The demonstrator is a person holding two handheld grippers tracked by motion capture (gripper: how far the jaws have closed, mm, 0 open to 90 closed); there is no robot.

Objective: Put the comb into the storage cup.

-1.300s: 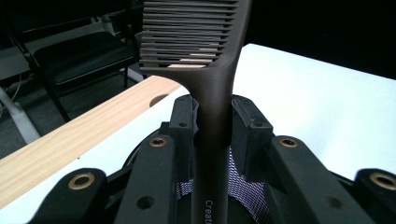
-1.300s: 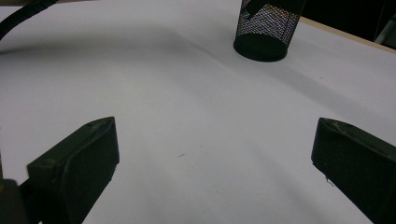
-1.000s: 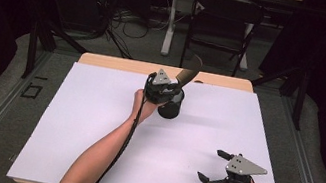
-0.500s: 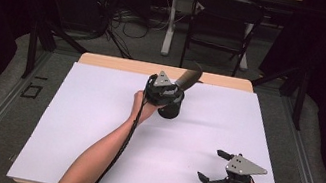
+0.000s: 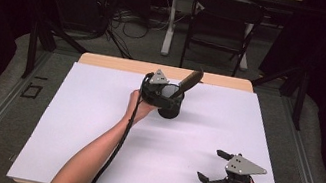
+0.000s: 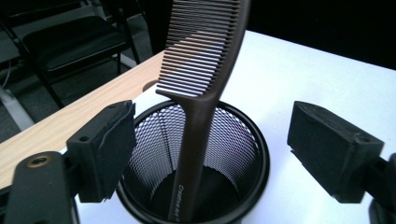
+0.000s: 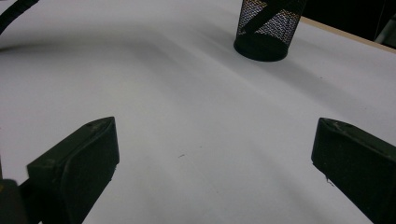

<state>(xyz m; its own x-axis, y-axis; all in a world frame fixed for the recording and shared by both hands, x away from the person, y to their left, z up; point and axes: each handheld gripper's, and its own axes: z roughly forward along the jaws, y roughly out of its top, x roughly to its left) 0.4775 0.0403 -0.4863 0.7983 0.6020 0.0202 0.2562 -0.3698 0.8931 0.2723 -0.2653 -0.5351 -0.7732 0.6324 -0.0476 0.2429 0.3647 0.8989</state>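
White lettering runs along the handle of the dark brown comb [image 6: 198, 93], down near where it meets the cup; it seems to begin "Creative", but the rest is too small and dim to read. The comb stands handle-down in the black mesh cup [image 6: 233, 144], leaning against its rim, teeth rising above it. In the high view the comb [image 5: 189, 82] tilts up and away toward the far edge of the white table [image 5: 94, 125], the cup [image 5: 170, 104] near that edge.

The left gripper [image 6: 210, 154] has just been opening: its jaws now stand wide, one on each side of the cup's mouth, the comb's handle between them but touched by neither pad.

The right gripper [image 5: 223, 169] rests near the table's near right corner, well apart from the cup, jaws spread with nothing between them
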